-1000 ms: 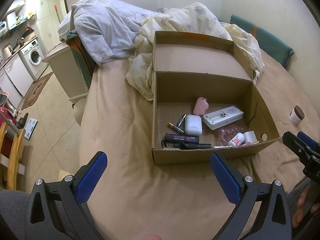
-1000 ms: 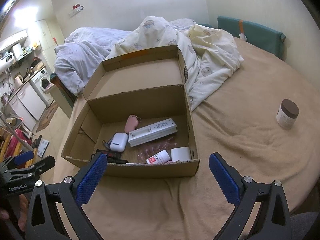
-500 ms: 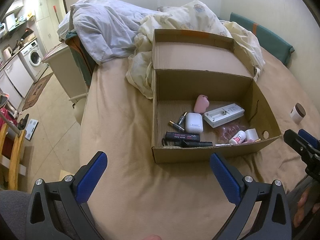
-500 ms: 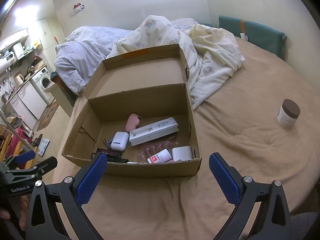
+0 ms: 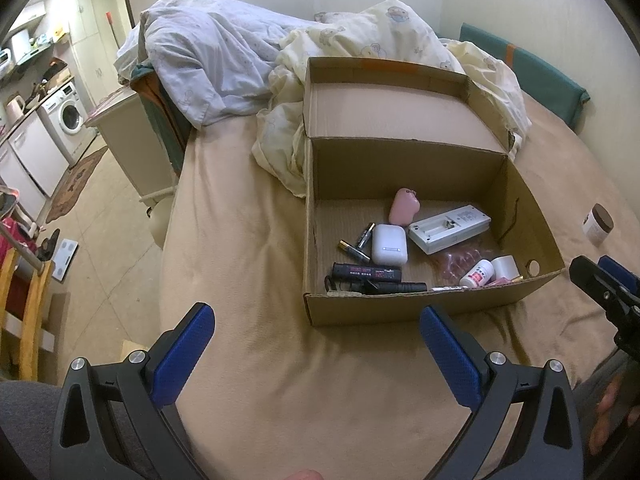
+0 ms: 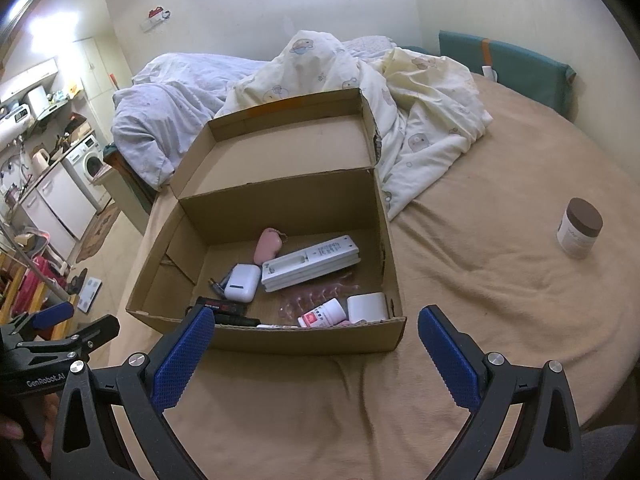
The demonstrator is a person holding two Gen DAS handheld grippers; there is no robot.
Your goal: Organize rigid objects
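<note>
Left wrist view: left hand-held gripper (image 5: 316, 334) wide open, empty.
Right hand-held gripper (image 6: 314, 334): open, empty.
Box (image 6: 280, 338): on bed (image 6: 480, 280), near front edge.
Jar (image 6: 579, 233): upright, right of box, apart.

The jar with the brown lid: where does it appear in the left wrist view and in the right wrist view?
Left wrist view: the jar with the brown lid stands on the bed at the far right edge, right of the cardboard box.
Right wrist view: the jar stands at the right, well apart from the box.
Shared landmark: the white remote inside the box.
</note>
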